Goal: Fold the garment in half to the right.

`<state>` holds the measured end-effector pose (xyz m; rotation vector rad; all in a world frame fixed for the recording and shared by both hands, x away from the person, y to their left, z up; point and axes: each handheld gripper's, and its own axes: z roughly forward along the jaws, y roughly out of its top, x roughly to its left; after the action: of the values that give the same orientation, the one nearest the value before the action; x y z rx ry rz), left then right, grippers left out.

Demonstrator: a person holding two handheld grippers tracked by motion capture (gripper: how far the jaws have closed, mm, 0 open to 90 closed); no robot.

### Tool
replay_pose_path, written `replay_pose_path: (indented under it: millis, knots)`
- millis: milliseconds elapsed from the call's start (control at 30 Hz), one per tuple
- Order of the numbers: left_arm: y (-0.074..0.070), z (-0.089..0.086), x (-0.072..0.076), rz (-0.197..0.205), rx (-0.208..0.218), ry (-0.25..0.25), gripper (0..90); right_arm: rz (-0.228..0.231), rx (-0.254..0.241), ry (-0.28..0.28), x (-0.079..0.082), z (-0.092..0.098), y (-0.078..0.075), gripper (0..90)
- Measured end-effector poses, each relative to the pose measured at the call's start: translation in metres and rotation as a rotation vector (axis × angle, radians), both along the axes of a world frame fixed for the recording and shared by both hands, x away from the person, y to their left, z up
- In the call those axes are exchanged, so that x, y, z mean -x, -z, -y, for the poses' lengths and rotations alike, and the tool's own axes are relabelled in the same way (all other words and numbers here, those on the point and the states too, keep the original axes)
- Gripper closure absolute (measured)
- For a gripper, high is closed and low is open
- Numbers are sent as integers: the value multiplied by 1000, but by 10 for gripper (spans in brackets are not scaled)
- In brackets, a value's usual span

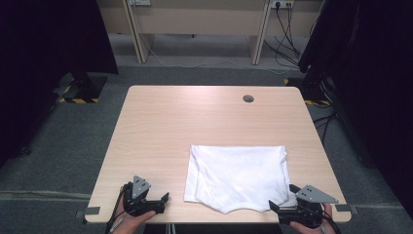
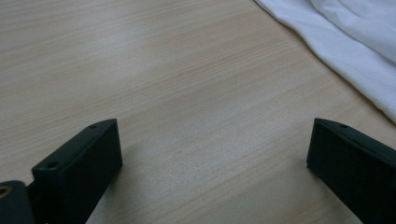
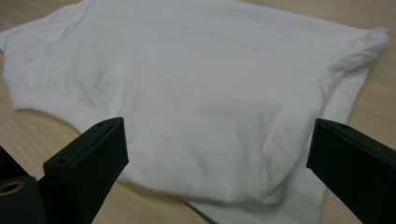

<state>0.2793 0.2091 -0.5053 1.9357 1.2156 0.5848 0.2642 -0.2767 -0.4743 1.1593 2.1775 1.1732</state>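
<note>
A white folded garment point(image 1: 237, 176) lies flat on the near right part of the light wooden table point(image 1: 195, 122). My right gripper point(image 1: 285, 199) is at the table's front edge by the cloth's near right corner, open, its jaws spread over the white cloth point(image 3: 210, 107) without holding it. My left gripper point(image 1: 164, 202) rests at the front left, open over bare wood, a short way left of the cloth's edge point(image 2: 355, 51). Nothing sits between its jaws.
A round cable hole point(image 1: 248, 98) is in the table's far right part. Beyond the table stand wooden desk legs point(image 1: 139, 34) and loose cables point(image 1: 287, 44). Dark curtains point(image 1: 370, 73) flank both sides over grey carpet.
</note>
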Motion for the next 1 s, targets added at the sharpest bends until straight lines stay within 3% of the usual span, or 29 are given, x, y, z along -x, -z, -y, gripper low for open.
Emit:
replay_pose_path:
  millis: [367,633,1000]
  knots:
    - [-11,12,4,29,50,14,45,24,24,-37,-14,-15,-13,54]
    - [-12,26,5,12,74,24,46,39,45,-97,-36,-42,-25,59]
    - [-13,40,4,0,64,44,47,-9,90,-161,-60,-71,-23,63]
